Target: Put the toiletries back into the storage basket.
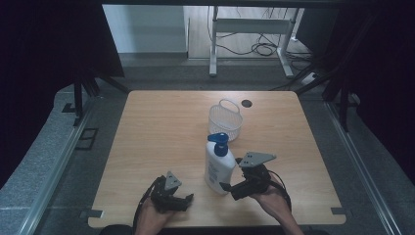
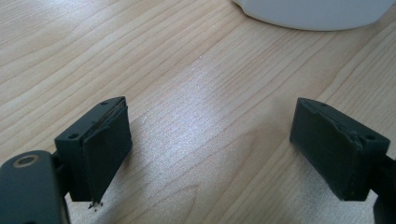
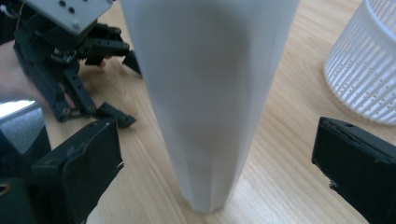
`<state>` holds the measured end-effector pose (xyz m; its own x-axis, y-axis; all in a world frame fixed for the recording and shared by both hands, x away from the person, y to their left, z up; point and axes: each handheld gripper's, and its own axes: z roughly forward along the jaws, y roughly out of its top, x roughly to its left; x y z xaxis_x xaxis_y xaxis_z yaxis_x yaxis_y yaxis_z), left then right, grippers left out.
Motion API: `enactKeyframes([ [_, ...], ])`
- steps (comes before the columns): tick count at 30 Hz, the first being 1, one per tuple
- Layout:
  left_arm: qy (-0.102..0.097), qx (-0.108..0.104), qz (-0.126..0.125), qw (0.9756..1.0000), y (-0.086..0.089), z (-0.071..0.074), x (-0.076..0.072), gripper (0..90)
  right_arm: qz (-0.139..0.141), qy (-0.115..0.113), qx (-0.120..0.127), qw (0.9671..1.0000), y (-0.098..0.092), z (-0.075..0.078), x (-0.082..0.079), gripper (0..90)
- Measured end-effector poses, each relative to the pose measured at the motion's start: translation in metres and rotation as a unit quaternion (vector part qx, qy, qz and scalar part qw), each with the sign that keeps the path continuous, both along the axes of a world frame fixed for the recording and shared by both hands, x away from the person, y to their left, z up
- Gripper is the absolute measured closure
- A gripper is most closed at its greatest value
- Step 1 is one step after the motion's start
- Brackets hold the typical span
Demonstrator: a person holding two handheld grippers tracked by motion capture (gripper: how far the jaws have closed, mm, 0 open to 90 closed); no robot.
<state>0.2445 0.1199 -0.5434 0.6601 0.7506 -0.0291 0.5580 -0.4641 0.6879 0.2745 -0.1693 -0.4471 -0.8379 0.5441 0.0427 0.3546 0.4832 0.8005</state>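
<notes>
The white pump bottle (image 1: 217, 166) is stood upright near the table's (image 1: 161, 127) front edge, just before the white basket (image 1: 225, 119), and is framed, untouched, between the wide-spread jaws of the right gripper (image 3: 212, 163). It is judged smooth, slippery and top-heavy (contents unknown), so the lower body should be clamped. The left gripper (image 2: 212, 149) is held wide over bare wood.

- A light wooden table (image 1: 161, 132) is carrying two things.
- A white pump bottle (image 1: 218, 166) is standing upright on it.
- A white plastic basket (image 1: 225, 120) is sitting just behind.
</notes>
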Motion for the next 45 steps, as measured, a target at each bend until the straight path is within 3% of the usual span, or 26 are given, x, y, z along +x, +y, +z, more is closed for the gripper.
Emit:
enactKeyframes([
  [22, 0.001, -0.001, 0.002, 1.0000, 0.000, 0.000, 0.000, 12.1, -0.011, -0.029, 0.005, 0.9995, 0.028, 0.004, 0.012, 13.9],
  [36, 0.001, -0.001, 0.004, 1.0000, 0.000, 0.000, -0.001, 12.0, -0.021, -0.051, -0.001, 0.9985, 0.035, 0.009, 0.012, 34.3],
  [45, 0.001, 0.000, 0.004, 1.0000, 0.000, 0.000, -0.001, 12.1, -0.011, -0.041, -0.006, 0.9991, 0.034, 0.011, 0.013, 35.6],
])
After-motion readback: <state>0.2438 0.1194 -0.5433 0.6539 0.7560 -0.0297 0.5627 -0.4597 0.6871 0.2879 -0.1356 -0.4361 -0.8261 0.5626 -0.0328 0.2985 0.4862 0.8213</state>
